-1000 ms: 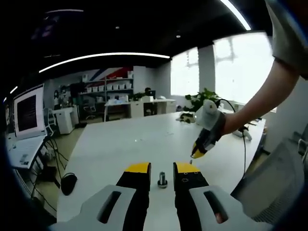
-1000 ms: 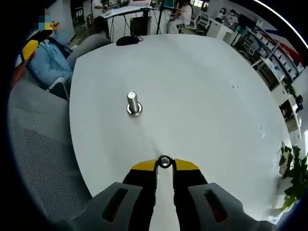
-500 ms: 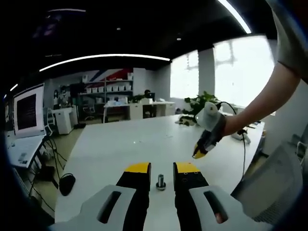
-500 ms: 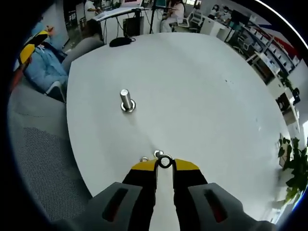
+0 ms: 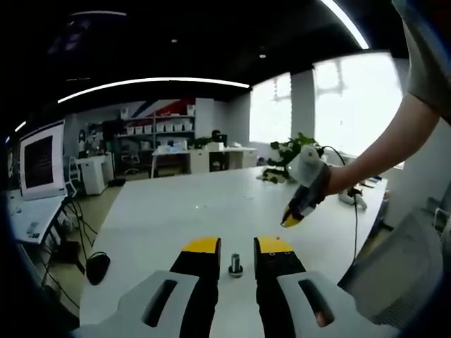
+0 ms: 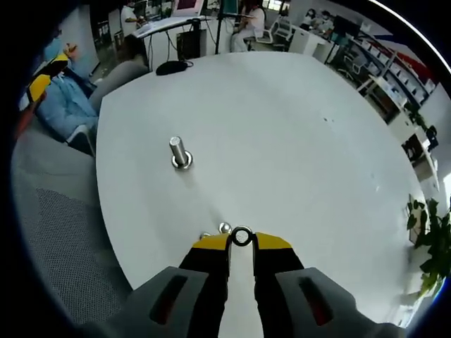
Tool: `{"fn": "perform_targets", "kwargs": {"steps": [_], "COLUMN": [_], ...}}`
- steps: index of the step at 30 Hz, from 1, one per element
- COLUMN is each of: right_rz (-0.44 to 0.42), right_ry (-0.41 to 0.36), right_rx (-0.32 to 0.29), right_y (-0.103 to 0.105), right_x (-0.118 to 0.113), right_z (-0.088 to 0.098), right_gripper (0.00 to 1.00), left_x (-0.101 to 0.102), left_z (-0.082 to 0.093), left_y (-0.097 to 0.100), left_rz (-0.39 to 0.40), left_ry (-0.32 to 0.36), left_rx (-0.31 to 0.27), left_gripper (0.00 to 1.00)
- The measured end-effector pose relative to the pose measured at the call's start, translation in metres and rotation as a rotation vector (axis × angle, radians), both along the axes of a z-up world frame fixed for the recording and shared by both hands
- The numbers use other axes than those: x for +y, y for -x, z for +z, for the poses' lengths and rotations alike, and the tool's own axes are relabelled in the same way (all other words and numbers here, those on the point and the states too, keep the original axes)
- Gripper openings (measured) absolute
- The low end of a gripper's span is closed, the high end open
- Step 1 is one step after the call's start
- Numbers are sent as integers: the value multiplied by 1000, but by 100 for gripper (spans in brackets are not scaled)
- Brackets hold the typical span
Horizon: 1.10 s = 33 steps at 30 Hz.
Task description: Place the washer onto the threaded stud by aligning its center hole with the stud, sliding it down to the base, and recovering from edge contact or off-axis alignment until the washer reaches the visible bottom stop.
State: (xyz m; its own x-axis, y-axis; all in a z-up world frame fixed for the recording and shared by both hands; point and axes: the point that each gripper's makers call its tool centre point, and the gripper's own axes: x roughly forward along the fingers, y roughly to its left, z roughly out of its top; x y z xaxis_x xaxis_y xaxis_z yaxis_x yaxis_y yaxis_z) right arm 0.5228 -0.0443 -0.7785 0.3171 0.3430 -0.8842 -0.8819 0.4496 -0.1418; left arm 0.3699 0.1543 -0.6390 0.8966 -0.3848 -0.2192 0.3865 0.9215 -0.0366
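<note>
Holding a small silver metal ring washer (image 6: 242,236) edge-on between its yellow-tipped jaws, the right gripper (image 6: 242,243) is clenched on the part, well apart from the target. The upright silver threaded stud (image 6: 177,151), a smooth-topped steel cylinder rising from a wider flanged base, stands on the matte white table (image 6: 296,141); in the right gripper view it lies ahead of the jaws and to the left. Its long axis is vertical, so the washer's hole must be turned to face down over the stud tip before any descent. 2 small shiny metal parts (image 6: 224,227) rest on the table just beyond the jaw tips. In the left gripper view, the stud (image 5: 235,265) sits between the tips of the left gripper (image 5: 237,246), whose jaws stand apart and grasp nothing; this gripper appears the nearer of the 2. The right gripper (image 5: 292,219) hangs above the table, beyond and to the right. The washer is judged not yet aligned.
</note>
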Motion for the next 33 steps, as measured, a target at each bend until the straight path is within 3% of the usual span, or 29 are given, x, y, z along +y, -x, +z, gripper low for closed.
{"fn": "perform_targets", "kwargs": {"steps": [14,33], "right_rz": [94,106], "right_ry": [38,69], "right_rx": [41,73], "right_y": [13,10], "right_x": [9,14], "right_z": [-18,-37], "right_gripper": [14,14], "left_x": [0,3], "left_z": [-4,-6], "left_y": [-1,-1], "left_rz": [5,19], "left_ry": [-17,-37], "left_rx": [14,21], "left_gripper": [16,16]}}
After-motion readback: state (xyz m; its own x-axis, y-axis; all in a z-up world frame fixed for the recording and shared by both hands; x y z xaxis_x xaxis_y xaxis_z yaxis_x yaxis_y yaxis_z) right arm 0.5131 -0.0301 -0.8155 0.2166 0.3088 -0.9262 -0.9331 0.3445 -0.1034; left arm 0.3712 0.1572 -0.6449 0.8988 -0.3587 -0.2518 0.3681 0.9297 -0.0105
